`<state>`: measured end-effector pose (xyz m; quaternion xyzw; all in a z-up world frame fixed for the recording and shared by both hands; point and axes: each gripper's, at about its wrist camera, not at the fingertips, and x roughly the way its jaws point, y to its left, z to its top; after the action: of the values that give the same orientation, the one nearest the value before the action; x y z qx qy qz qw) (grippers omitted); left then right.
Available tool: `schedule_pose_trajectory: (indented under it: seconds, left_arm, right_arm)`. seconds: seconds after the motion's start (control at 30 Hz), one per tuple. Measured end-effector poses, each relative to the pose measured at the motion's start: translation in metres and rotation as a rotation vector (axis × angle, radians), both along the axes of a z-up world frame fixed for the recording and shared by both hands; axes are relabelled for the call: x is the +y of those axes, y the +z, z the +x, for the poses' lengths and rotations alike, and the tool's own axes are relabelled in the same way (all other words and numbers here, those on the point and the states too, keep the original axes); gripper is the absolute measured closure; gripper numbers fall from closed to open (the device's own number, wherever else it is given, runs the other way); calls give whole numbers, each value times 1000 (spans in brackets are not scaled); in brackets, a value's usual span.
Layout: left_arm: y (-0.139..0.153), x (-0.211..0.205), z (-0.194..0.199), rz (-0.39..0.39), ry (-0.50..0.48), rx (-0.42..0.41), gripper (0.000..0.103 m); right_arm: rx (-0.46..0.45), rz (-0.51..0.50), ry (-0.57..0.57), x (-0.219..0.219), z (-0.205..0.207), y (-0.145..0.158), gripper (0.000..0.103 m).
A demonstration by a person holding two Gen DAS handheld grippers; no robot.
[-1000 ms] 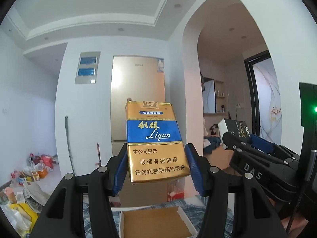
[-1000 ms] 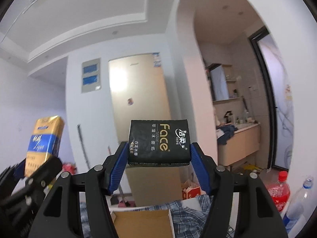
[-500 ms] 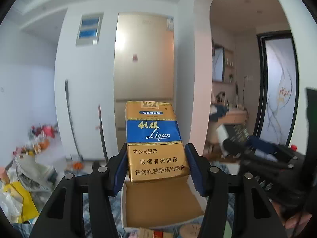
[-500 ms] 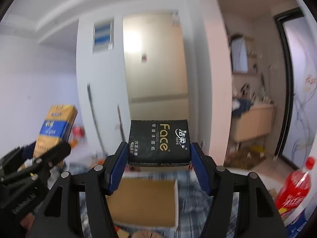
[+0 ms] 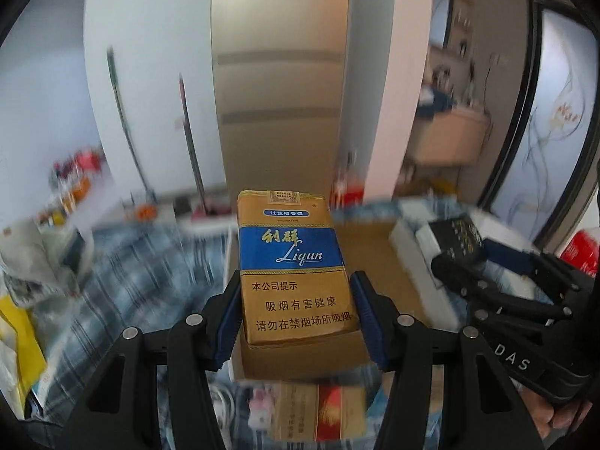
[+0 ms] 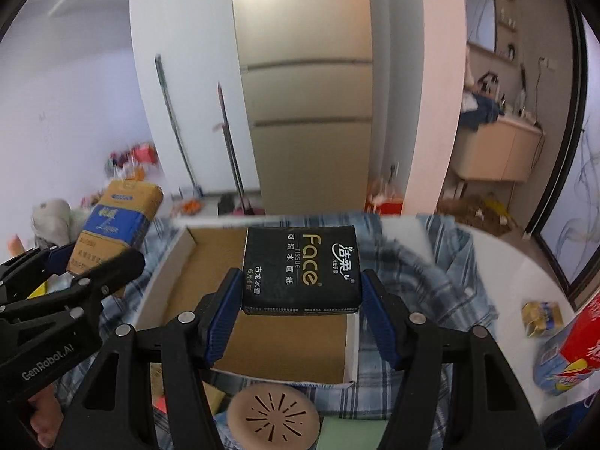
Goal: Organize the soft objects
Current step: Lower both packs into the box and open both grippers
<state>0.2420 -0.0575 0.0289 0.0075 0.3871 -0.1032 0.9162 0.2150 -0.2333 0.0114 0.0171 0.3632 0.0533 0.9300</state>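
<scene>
Tongs (image 6: 300, 292) seemingly tight around tissue pack (image 6: 302, 270)

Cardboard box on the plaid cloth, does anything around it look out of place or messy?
The cardboard box looks intact and empty. The plaid cloth under it lies rumpled, and a small crumpled yellow packet sits alone on the white table at right.

Left wrist view: background smeared by motion blur, plaid cloth (image 5: 123, 262) and floor clutter at far left unreadable. Gold-and-red pack (image 5: 322, 408) at the near edge is blurred, print illegible. Cigarette pack (image 5: 292, 273) hides most of the cardboard box (image 5: 378, 247) floor. Right wrist view: tissue pack (image 6: 302, 270) covers the box centre; red bottle (image 6: 585, 337) cut off at right edge.
</scene>
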Motion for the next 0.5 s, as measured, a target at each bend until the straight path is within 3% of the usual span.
schedule_pose_trajectory:
  seconds: [0.1,0.27,0.5]
  left_arm:
    - [-21,0,9,1,-8,89,45]
    - [-46,7,19,-10,8,167,45]
    - [-63,8,24,12,15,225,45]
  right_arm:
    - [67,-17,6,4,11,-15,41]
    - [161,-5,38,10,21,-33,41]
    - [192,-32,62,18,24,-42,41]
